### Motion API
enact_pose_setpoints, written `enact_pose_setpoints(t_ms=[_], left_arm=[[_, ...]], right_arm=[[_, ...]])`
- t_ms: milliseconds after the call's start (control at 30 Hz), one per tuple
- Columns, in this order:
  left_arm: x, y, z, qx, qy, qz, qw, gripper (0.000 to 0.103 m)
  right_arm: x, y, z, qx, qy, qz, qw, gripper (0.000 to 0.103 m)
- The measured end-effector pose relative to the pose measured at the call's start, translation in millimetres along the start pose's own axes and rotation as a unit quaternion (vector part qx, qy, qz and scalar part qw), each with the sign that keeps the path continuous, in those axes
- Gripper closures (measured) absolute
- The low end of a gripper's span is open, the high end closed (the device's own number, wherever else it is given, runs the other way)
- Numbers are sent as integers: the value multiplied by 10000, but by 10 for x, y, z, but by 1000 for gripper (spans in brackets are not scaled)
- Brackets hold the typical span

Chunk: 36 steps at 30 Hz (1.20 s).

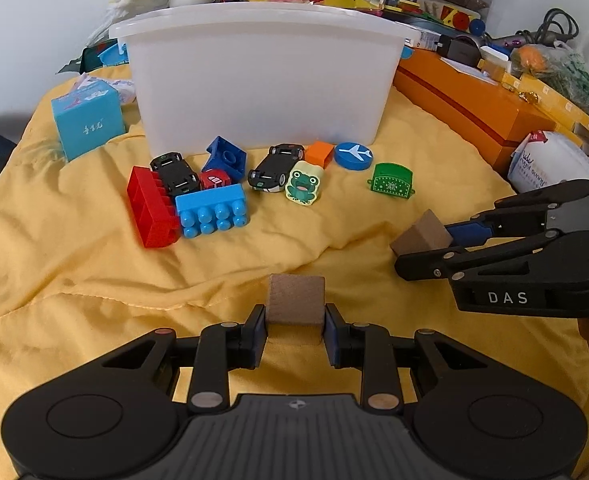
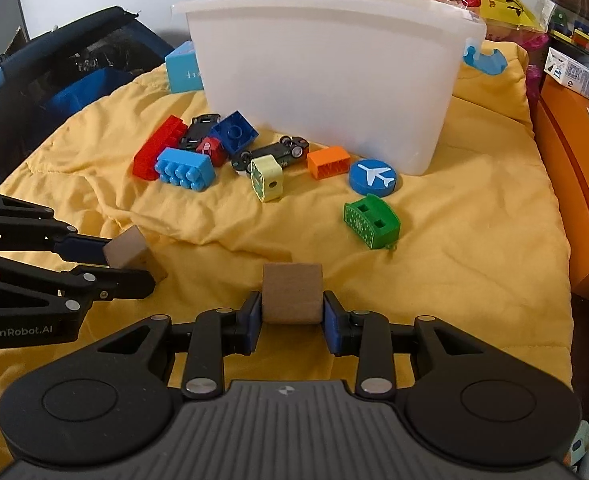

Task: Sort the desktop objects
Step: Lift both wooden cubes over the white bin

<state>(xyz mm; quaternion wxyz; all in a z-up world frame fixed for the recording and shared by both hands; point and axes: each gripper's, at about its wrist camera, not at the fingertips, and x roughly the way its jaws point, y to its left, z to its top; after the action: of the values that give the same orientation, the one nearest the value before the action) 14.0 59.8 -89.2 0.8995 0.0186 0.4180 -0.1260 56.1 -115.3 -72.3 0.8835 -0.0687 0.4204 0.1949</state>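
Note:
My left gripper (image 1: 295, 326) is shut on a brown wooden cube (image 1: 296, 300), held low over the yellow cloth (image 1: 94, 280). My right gripper (image 2: 292, 320) is shut on a second brown wooden cube (image 2: 292, 294). Each gripper shows in the other's view, the right one (image 1: 418, 246) with its cube (image 1: 420, 234), the left one (image 2: 130, 260) with its cube (image 2: 126, 248). Ahead stands a white plastic bin (image 1: 262, 76). In front of it lie a red brick (image 1: 150, 208), a light blue brick (image 1: 212, 210), a dark blue brick (image 1: 224, 158), two toy cars (image 1: 276, 166), a frog block (image 1: 302, 182), an orange block (image 1: 319, 153), a blue plane disc (image 1: 353, 156) and a green piece (image 1: 392, 176).
A light blue box (image 1: 86, 120) stands left of the bin. An orange box (image 1: 474, 108) and cluttered items run along the right edge. A dark bag (image 2: 54, 76) lies off the cloth's left side. A white packet (image 1: 550, 164) sits at the right.

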Motion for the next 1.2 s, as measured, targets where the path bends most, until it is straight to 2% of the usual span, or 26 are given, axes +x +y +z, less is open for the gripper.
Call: enact_pose_setpoints(t_ms=[333, 467, 633, 800, 867, 967, 1100, 1200], left_arm=[[-49, -19, 40, 152, -96, -12, 9998, 71], [-238, -38, 219, 240, -370, -132, 9989, 71], [-564, 33, 625, 132, -1016, -179, 9946, 71], [-811, 143, 1109, 147, -1639, -134, 9863, 71], [-859, 223, 1297, 21, -1794, -298, 9833, 71], [-855, 338, 1607, -126, -1967, -439, 9794, 71], [-751, 435, 1944, -267, -2165, -319, 9754, 71], [-578, 502, 2151, -337, -2213, -146, 9745, 71]], right_arm=[[-40, 13, -2, -65, -32, -19, 10000, 71], [-165, 7, 104, -9, -167, -19, 9999, 71], [-461, -24, 404, -52, -683, -55, 9976, 71], [-772, -107, 817, -45, -1304, -88, 9914, 70], [-871, -177, 1022, 35, -1534, -81, 9881, 70], [-937, -317, 1332, 390, -1772, -77, 9834, 70], [-864, -456, 1655, 523, -1981, -221, 9785, 70], [-732, -564, 1784, 686, -1971, -264, 9776, 70]])
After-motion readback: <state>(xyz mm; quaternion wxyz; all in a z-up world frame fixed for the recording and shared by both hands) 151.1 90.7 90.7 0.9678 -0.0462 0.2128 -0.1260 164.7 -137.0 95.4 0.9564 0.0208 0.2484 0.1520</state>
